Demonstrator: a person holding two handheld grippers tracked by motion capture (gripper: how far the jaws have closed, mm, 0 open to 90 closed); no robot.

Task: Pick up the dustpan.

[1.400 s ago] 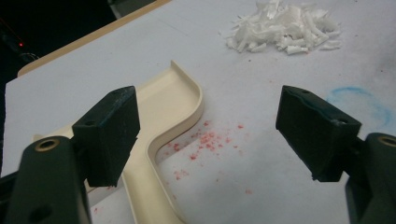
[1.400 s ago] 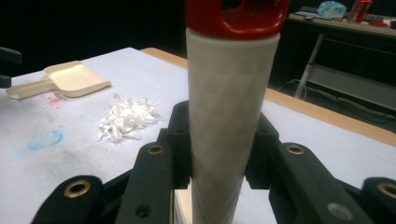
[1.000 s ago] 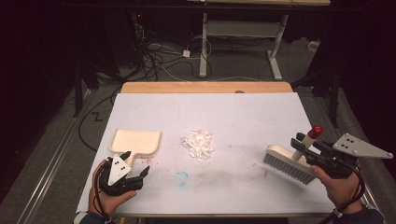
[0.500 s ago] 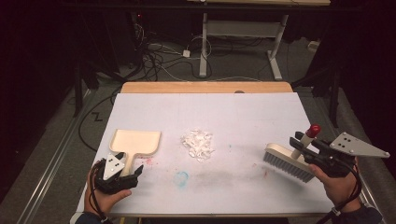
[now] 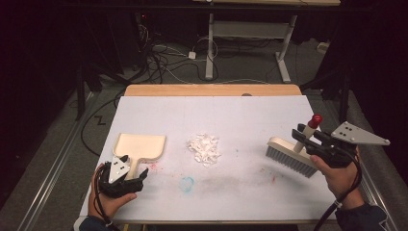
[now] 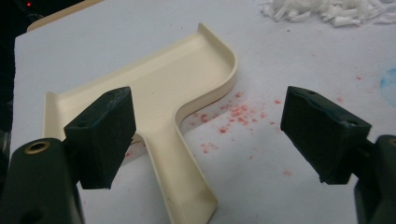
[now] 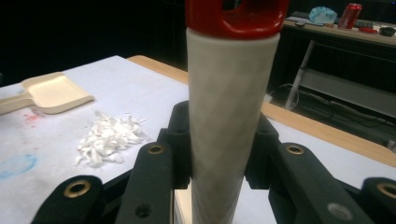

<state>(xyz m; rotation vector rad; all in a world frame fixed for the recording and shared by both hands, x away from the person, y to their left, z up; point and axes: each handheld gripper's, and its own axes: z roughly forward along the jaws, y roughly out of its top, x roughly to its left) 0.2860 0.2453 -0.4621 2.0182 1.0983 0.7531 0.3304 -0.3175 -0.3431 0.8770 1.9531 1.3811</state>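
A cream dustpan (image 5: 139,146) lies flat at the left of the white table cover (image 5: 216,113), its handle pointing at the near edge. My left gripper (image 5: 136,169) stands open astride that handle (image 6: 180,177), the pads clear of it. A pile of white scraps (image 5: 204,149) sits mid-table. At the right, a brush (image 5: 288,156) with grey bristles hangs just above the cover. My right gripper (image 5: 304,137) is shut on its cream handle (image 7: 229,116), below the red cap (image 7: 233,16). The scraps (image 7: 109,137) and dustpan (image 7: 56,93) lie beyond it.
Red specks and a blue smudge (image 5: 187,183) mark the cover near the dustpan. A bare wooden strip (image 5: 211,90) runs along the table's far edge. Beyond it are floor cables and another desk's legs (image 5: 210,48).
My right gripper has carried the brush a little leftward and up, toward the scraps. The left gripper has barely shifted at the dustpan handle.
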